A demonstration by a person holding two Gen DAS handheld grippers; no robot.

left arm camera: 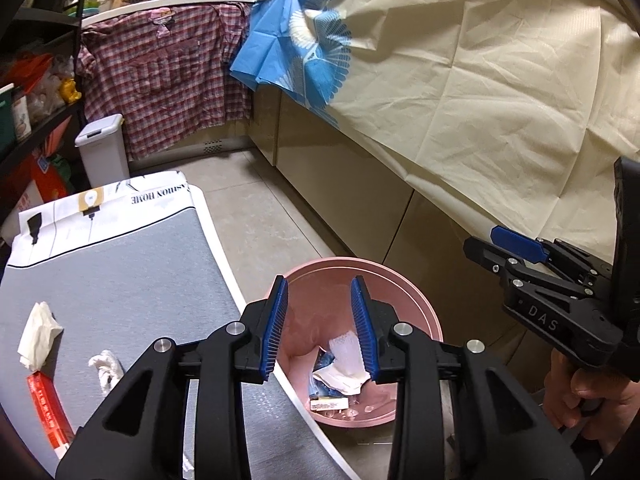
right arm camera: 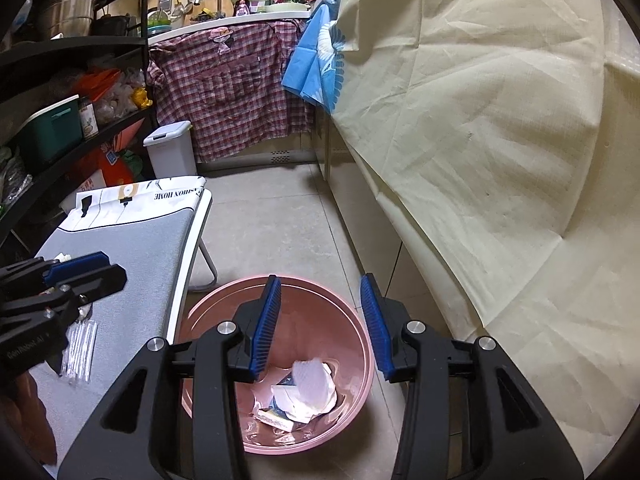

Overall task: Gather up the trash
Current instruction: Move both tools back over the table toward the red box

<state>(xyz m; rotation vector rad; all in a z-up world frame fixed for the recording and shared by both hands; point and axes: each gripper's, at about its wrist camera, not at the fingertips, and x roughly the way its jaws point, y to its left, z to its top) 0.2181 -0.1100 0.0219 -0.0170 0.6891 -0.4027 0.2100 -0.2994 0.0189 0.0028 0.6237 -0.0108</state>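
Note:
A pink bin (left arm camera: pixel 424 308) stands on the floor beside a low table with a grey cover (left arm camera: pixel 140 272). My left gripper (left arm camera: pixel 320 284) hangs open above the bin with nothing between its blue pads. Down inside lie a white tissue (left arm camera: pixel 346 364) and small wrappers. My right gripper (right arm camera: pixel 320 284) is also open over the bin (right arm camera: pixel 356 320), empty, above the tissue (right arm camera: pixel 312 386). On the table lie a white tissue (left arm camera: pixel 38 332), a crumpled tissue (left arm camera: pixel 106 364), a red box (left arm camera: pixel 46 412) and a clear packet (right arm camera: pixel 80 344).
A cream cloth (left arm camera: pixel 480 100) drapes over the counter on the right, close to the bin. A small white lidded bin (left arm camera: pixel 102 148) stands beyond the table by a hanging plaid shirt (left arm camera: pixel 172 80). Dark shelves (right arm camera: pixel 60 80) line the left. A hand (left arm camera: pixel 580 396) holds the right gripper (left arm camera: pixel 482 240).

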